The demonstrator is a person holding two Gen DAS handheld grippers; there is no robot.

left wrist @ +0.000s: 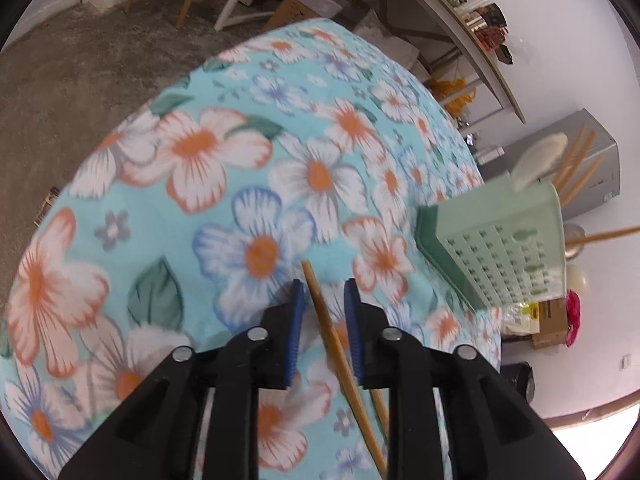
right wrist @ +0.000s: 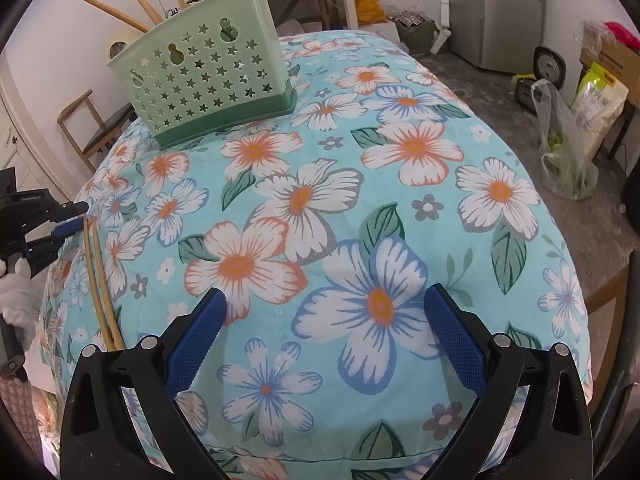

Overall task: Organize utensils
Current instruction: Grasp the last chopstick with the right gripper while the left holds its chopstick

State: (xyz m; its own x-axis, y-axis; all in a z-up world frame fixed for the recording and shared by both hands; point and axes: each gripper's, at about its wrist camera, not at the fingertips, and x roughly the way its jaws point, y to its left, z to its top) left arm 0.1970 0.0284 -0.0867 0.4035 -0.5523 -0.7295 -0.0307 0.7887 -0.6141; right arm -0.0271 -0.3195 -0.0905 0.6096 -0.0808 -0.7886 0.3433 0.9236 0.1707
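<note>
left gripper [left wrist: 323,292]: jaws slightly apart, straddling one wooden chopstick [left wrist: 326,320]; pads not pressing it as far as the left wrist view shows. No firm grip.
second chopstick [left wrist: 380,404]: just beside the first, mostly hidden under the right-hand jaw; from the right wrist view the pair lies side by side near the left edge of the surface [right wrist: 320,200].
right gripper [right wrist: 324,328]: jaws wide apart, nothing between them, hovering over the floral cloth, well apart from the chopsticks.
basket [right wrist: 200,80]: green star-perforated utensil holder, upright at the far end of the surface; already holds wooden sticks and a pale spoon [left wrist: 540,156].
step in hand (judgement): picking up the chopstick for the basket.
how to do it well: centre the stick between the pads before closing; close square across it, not on the tip, or it will roll out. Stick is thin and round, cloth is soft, so press down slightly to get the pads under its midline.
risk: neighbour stick gets nudged or pinched too; decide one or both before closing.
after grip: lift clear, tilt upright, drop into a free compartment.
</note>
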